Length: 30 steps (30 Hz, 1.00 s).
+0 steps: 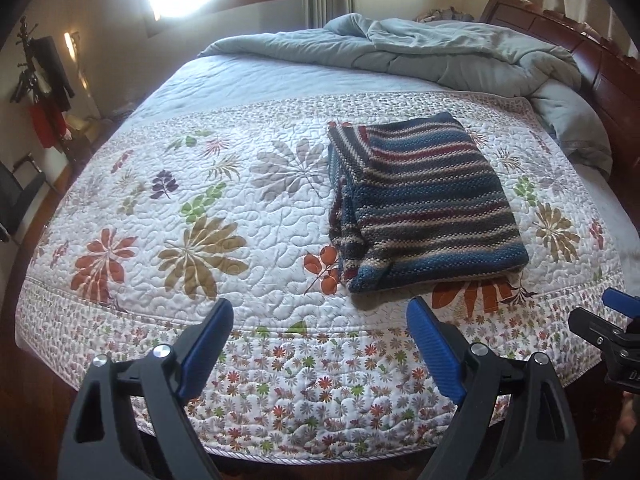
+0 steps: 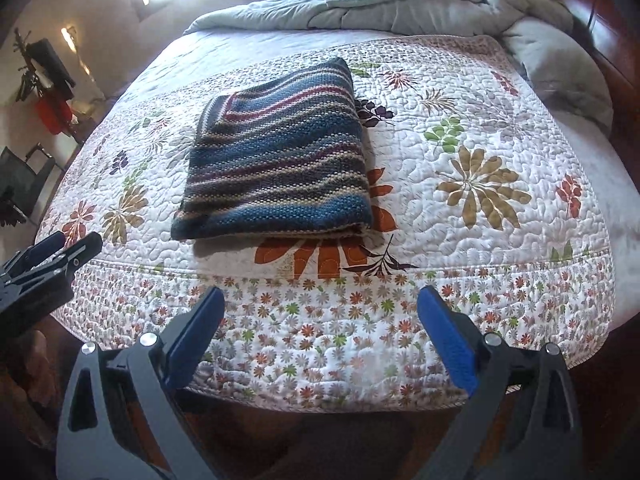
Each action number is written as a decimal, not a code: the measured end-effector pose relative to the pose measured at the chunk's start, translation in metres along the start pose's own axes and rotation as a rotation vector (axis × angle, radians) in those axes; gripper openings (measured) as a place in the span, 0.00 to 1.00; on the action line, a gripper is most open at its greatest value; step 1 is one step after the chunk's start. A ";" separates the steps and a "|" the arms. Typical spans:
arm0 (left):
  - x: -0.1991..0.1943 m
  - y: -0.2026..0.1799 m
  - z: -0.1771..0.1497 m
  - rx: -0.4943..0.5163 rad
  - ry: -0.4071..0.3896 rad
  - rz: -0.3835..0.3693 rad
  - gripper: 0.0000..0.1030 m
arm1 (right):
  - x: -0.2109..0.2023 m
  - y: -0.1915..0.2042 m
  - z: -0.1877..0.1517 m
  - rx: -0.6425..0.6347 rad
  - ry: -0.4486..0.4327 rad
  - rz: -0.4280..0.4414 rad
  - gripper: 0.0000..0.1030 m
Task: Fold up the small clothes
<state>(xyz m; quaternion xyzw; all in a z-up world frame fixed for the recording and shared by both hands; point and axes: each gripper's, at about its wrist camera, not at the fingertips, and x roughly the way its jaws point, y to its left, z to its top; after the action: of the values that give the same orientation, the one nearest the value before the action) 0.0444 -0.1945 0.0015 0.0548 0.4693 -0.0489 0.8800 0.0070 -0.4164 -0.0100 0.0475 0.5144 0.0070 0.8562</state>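
Folded striped sweater (image 2: 276, 168) on floral quilt (image 2: 460, 216); right gripper (image 2: 320, 308) jaws apart, empty.

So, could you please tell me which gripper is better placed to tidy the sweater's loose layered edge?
Probably the left gripper. Both are open and empty, but the folded sweater's layered edge faces its side; the right gripper faces the smoother side.
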 end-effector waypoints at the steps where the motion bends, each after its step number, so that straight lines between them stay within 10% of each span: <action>1: 0.000 0.000 0.000 0.000 0.003 -0.001 0.86 | 0.000 0.001 0.001 0.000 0.004 -0.002 0.94; 30: 0.017 -0.017 0.000 0.036 0.050 -0.004 0.87 | 0.023 -0.006 0.007 0.002 0.045 -0.003 0.94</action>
<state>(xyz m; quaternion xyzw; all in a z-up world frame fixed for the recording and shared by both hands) 0.0513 -0.2119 -0.0134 0.0708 0.4902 -0.0578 0.8668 0.0237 -0.4215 -0.0278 0.0472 0.5334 0.0062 0.8445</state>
